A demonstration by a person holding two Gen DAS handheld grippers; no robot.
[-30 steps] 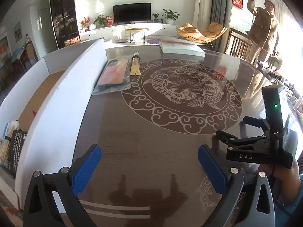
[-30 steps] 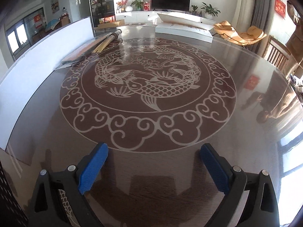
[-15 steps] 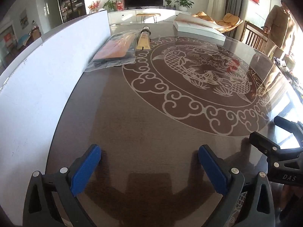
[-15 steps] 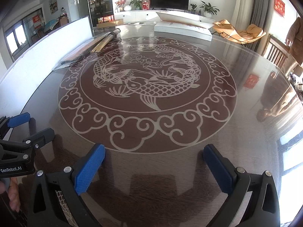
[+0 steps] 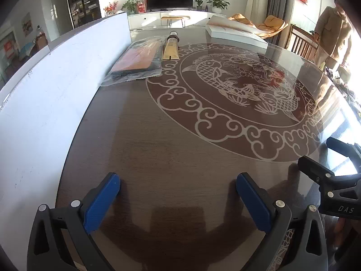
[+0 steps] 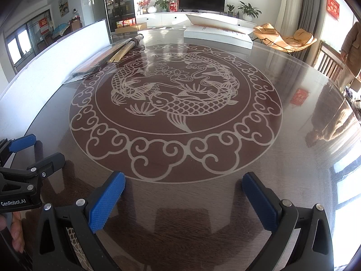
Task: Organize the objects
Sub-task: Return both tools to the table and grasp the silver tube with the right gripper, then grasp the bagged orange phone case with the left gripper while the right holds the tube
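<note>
Left wrist view: the left tongs [image 5: 178, 194] hang above the desk [image 5: 158, 153] with the blue pads spread wide and nothing between them. At 11 o'clock, near the far rim, lies a flat packet in clear plastic wrap [image 5: 137, 62], orange on top with a dark underside, its long edge next to the white board wall [image 5: 56, 85]. Just beside it on the right lies a long yellow tube [image 5: 171, 48] with a dark cap at the far end; whether the two touch cannot be determined. A white box [image 5: 234, 35] sits at 1 o'clock. The right tongs [image 5: 334, 169] enter at 3 o'clock.

Right wrist view: the right tongs [image 6: 183, 199] are also fully parted and empty, above the near rim of the fish medallion [image 6: 176, 103]. The packet [image 6: 94, 62] and tube [image 6: 126, 47] appear at 11 o'clock, seen at a shallow angle, along the white wall [image 6: 63, 54]. The left tongs [image 6: 33, 149] show at 9 o'clock, pads apart.
</note>
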